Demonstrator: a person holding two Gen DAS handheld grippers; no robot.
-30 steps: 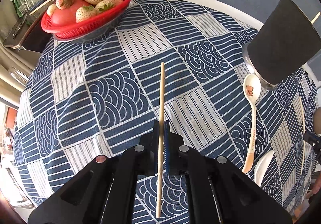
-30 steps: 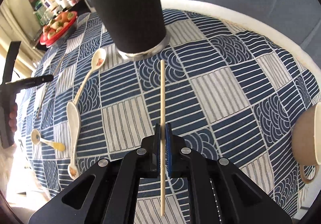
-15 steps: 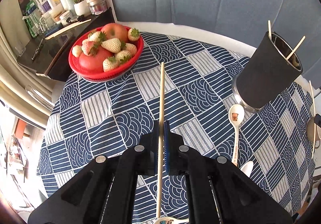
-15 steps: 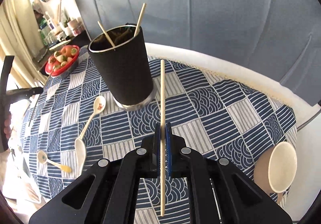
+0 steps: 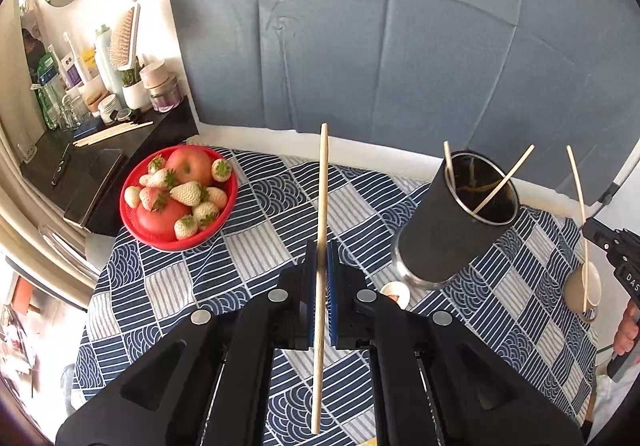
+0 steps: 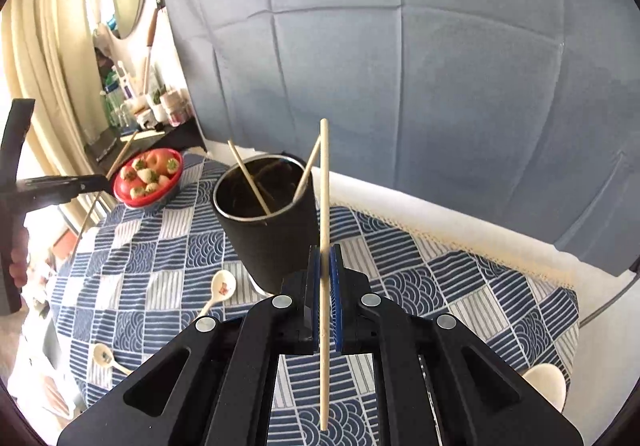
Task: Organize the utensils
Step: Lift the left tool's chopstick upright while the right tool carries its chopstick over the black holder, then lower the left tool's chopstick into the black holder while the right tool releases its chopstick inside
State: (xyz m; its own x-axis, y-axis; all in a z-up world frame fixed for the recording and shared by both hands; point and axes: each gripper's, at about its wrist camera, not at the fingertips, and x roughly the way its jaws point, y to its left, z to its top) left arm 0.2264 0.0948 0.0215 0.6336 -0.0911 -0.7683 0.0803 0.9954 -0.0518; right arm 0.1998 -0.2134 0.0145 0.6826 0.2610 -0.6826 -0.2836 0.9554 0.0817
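- Left hand-held gripper (image 5: 320,274): jaws closed tight on a pale, thin wooden chopstick (image 5: 321,206), pinched near its middle; long ends stick out past the pads both ways, clear of the worktop.
- Right hand-held gripper (image 6: 325,274): likewise clamped fully on a second pale wooden chopstick (image 6: 325,186), held mid-length, tip pointing up toward the grey backdrop.
- Target, by my reading: the tall black cylindrical holder with a metal rim (image 6: 266,222), standing on the blue-and-white patterned tablecloth (image 6: 420,286). Two sticks already lean inside it, crossed.
- Risk: the narrow mid-shaft pinch lets a stick pivot between the pads; a swing would send the lower tip onto the rim, not through the mouth.
- Risk: the leaning sticks take up part of the opening; an incoming tip could catch on one and lever it out, or tip the holder.
- Risk: both grippers heading for one mouth at once could knock sticks together.
- Risk: a white ceramic spoon with a printed bowl (image 6: 222,286) lies just beside the holder's base; the red basket of strawberries and apples (image 5: 178,198) sits well apart, little danger there.
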